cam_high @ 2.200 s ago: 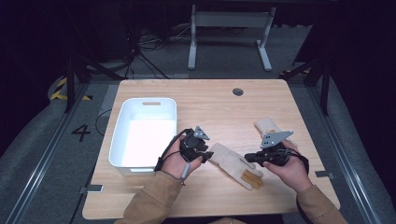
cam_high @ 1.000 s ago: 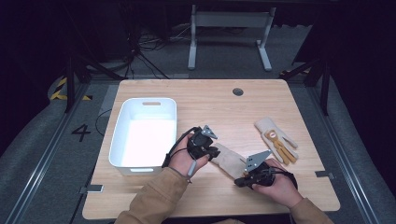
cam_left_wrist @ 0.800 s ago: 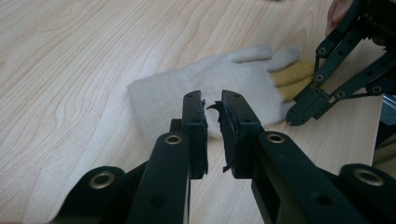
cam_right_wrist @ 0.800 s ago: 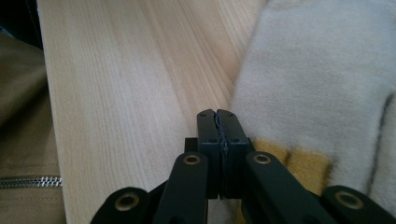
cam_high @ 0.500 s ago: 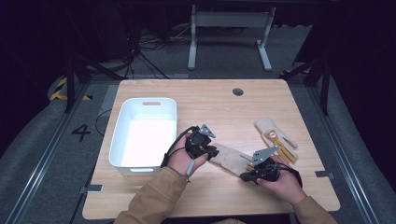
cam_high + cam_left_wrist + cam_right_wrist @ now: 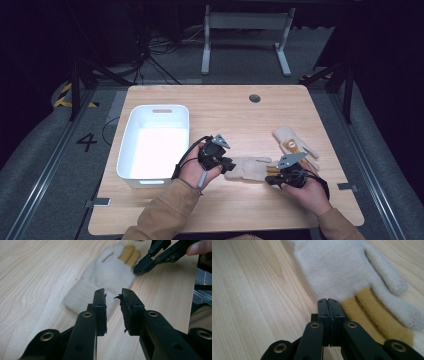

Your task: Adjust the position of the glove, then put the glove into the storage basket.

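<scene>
A pale knitted glove point(image 6: 247, 167) with yellow fingers lies flat on the table between my two grippers. My left gripper point(image 6: 231, 165) sits at its cuff. In the left gripper view the jaws point(image 6: 113, 293) stand slightly apart over the cuff edge of the glove point(image 6: 110, 275); they have just been opening and do not press on the fabric. My right gripper point(image 6: 270, 179) is shut, its tips point(image 6: 328, 301) resting at the glove's point(image 6: 337, 267) palm edge beside the yellow fingers. It also appears as the right gripper point(image 6: 136, 269) in the left gripper view.
A white plastic bin point(image 6: 161, 106) stands on the left half of the wooden table. A second glove point(image 6: 290, 142) lies just beyond my right hand. A round cable hole point(image 6: 254, 98) sits near the table's far edge.
My right hand has shifted a little away from the person and to the right along the glove. The left hand has stayed put at the cuff.
</scene>
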